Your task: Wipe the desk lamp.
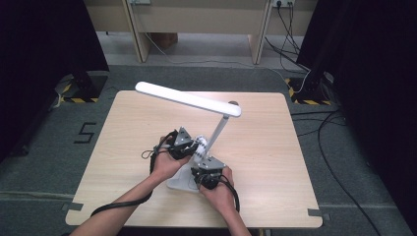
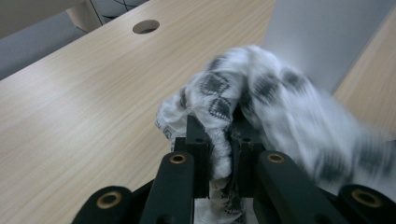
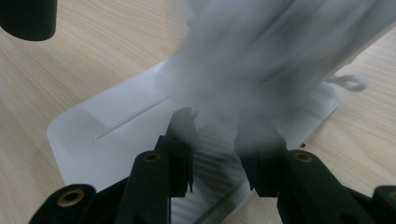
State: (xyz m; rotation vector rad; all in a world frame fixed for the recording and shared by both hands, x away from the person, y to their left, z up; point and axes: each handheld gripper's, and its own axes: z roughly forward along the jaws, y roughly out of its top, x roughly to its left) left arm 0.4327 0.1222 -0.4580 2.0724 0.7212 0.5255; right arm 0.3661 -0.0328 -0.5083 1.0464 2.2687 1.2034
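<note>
Looks like the wiping step: the left gripper (image 2: 219,140) is clamped narrow on a patterned cloth (image 2: 261,98), pressed against the desk lamp (image 1: 216,130) stem at frame centre in the high view. The right gripper (image 3: 215,140) sits half open astride the lamp base (image 3: 116,135); can't tell if it's pinching. Next I'd rub the cloth along the stem while steadying the base.

Lab: taped floor (image 1: 74,100); cables (image 1: 334,167)

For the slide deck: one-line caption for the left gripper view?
Left gripper shut on a white-and-grey patterned cloth, held against the desk lamp's grey arm above the wooden table.
</note>
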